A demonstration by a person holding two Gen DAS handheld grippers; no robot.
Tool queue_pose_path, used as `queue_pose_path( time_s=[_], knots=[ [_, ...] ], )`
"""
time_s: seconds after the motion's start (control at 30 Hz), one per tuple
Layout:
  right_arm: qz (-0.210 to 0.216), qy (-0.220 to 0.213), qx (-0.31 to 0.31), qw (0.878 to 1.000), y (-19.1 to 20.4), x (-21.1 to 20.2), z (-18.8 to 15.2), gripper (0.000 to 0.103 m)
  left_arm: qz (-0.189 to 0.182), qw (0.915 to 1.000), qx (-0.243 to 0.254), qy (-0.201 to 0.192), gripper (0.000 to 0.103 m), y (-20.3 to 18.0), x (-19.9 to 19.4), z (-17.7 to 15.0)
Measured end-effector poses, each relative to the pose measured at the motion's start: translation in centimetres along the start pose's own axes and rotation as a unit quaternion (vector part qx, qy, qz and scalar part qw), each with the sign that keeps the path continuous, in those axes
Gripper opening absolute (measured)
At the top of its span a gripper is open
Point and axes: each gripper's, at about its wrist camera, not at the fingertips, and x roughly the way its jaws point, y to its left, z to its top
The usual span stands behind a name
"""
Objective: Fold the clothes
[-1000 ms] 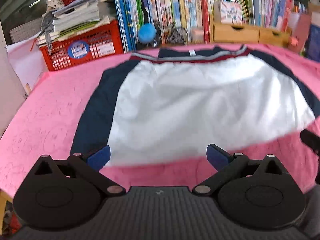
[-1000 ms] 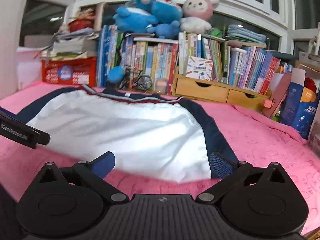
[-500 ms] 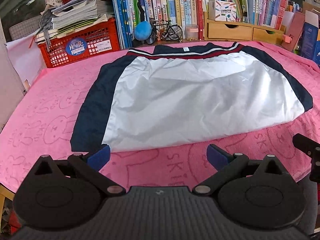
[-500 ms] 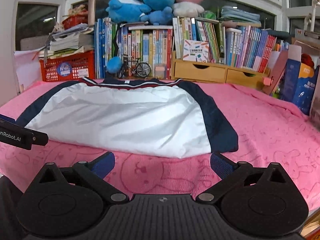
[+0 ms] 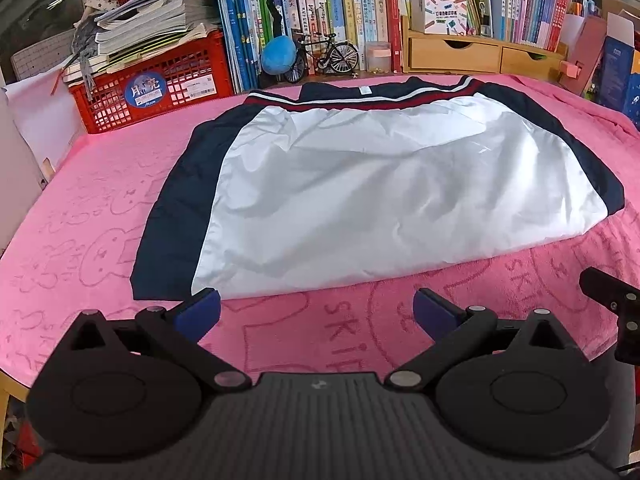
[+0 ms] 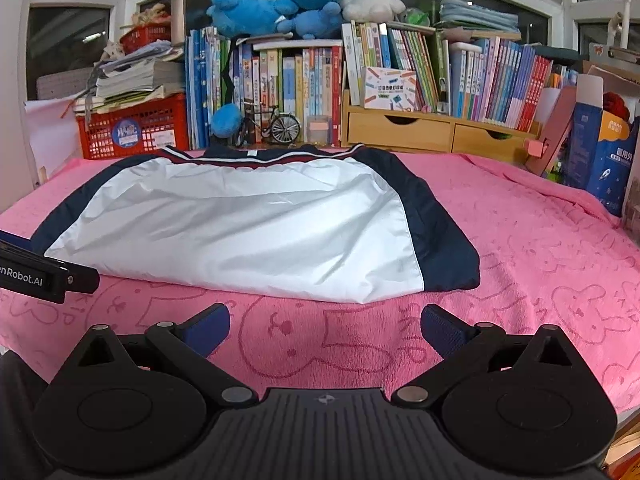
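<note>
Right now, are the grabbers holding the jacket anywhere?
No. The left gripper and right gripper are both open and empty, short of the jacket.

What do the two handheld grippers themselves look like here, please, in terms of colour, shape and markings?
Both look alike: the left gripper and right gripper have matte black ribbed bodies, two round black discs, angled black linkage arms with silver pivot pins, and dark blue textured pads. A small emblem sits on each body. White lettering ending "nRobot.AI" shows on the left one's side in the right wrist view.

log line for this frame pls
stage: pre-grasp | left gripper: open, empty | right gripper: open, empty | jacket: flat on pink towel
</note>
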Motion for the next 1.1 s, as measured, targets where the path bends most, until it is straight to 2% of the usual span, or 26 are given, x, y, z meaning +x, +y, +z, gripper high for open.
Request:
queue_pose_path(
  time_s=[0.37, 0.47, 0.53, 0.67, 0.87, 1.0, 1.1],
  knots=[
    [0.0, 0.007, 0.019, 1.0, -0.9, 0.9, -0.2, 0.103, -0.008, 1.0, 0.0, 0.005, 0.103, -0.4, 0.6, 0.5],
    [-0.004, -0.008, 0.074, 0.997, -2.6, 1.1, 0.1, 0.103, -0.016, 0.9998, -0.008, -0.004, 0.103, -0.5, 0.9, 1.1],
    [0.013, -0.016, 0.146, 0.989, -5.0, 1.5, 0.3, 0.103, -0.021, 0.9996, -0.014, -0.01, 0.103, -0.5, 1.0, 1.5],
    [0.071, -0.018, 0.266, 0.961, -9.1, 2.6, 0.1, 0.103, -0.029, 0.9992, -0.018, -0.02, 0.103, -0.9, 1.8, 2.6],
    [0.071, -0.023, 0.314, 0.947, -11.1, 4.9, 0.8, 0.102, -0.031, 0.9991, -0.009, -0.027, 0.103, -2.6, 4.3, 3.9],
    [0.076, -0.032, 0.347, 0.934, -12.0, 6.5, 1.3, 0.103, -0.019, 0.9994, -0.002, -0.029, 0.103, -3.1, 5.7, 3.9],
    [0.079, -0.037, 0.365, 0.927, -12.3, 7.5, 1.7, 0.103, -0.026, 0.9994, -0.009, -0.019, 0.103, -2.8, 6.8, 3.3]
  ],
)
